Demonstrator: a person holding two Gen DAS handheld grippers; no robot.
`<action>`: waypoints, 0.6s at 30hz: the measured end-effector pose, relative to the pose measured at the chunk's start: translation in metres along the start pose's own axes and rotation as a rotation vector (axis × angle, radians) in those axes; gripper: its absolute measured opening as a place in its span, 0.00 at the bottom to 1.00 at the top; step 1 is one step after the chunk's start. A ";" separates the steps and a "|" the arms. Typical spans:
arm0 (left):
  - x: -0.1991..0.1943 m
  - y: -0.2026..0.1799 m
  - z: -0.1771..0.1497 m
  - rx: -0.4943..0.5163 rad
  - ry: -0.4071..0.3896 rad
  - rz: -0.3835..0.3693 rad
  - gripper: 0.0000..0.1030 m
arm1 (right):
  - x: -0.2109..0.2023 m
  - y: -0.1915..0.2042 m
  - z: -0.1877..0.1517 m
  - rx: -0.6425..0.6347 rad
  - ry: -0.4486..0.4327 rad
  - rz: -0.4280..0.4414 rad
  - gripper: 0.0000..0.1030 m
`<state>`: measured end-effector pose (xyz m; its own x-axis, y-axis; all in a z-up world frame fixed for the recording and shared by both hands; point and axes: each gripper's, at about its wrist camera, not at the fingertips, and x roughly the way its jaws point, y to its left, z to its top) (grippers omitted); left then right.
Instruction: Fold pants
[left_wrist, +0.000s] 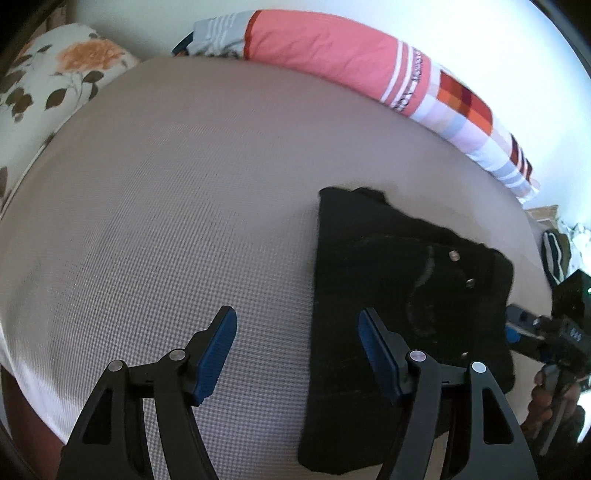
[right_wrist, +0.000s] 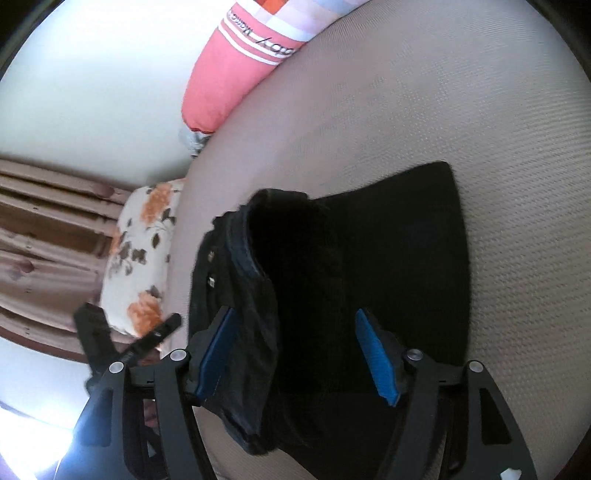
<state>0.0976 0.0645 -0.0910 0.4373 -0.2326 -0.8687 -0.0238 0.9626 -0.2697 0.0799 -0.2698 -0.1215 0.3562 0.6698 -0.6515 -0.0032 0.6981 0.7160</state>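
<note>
Black pants (left_wrist: 406, 295) lie folded into a compact rectangle on the beige bed cover (left_wrist: 166, 203), metal buttons showing on top. My left gripper (left_wrist: 297, 350) is open and empty, hovering above the pants' left edge. My right gripper (right_wrist: 295, 354) is open, just above the pants (right_wrist: 369, 258), whose waistband end is bunched and raised between its fingers. The right gripper also shows in the left wrist view (left_wrist: 546, 332), at the pants' right edge. The left gripper shows in the right wrist view (right_wrist: 122, 343), beyond the pants.
A pink and checked bolster (left_wrist: 351, 55) lies along the wall at the far edge of the bed. A floral pillow (left_wrist: 48, 81) sits at the far left. Brown curtains (right_wrist: 44, 229) hang past the pillow. Clothes lie off the bed at right (left_wrist: 557, 251).
</note>
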 end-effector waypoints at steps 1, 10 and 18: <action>0.003 0.001 -0.001 0.001 0.007 0.006 0.67 | 0.003 0.002 0.002 -0.005 0.004 0.000 0.63; 0.013 -0.001 -0.003 0.001 0.017 0.006 0.67 | 0.023 0.008 0.023 -0.050 0.007 0.029 0.50; 0.016 -0.009 -0.002 0.038 0.003 0.038 0.67 | 0.028 0.009 0.026 -0.041 -0.007 0.039 0.48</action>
<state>0.1029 0.0513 -0.1036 0.4343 -0.1959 -0.8792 -0.0059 0.9754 -0.2202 0.1142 -0.2512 -0.1267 0.3619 0.6952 -0.6211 -0.0559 0.6812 0.7299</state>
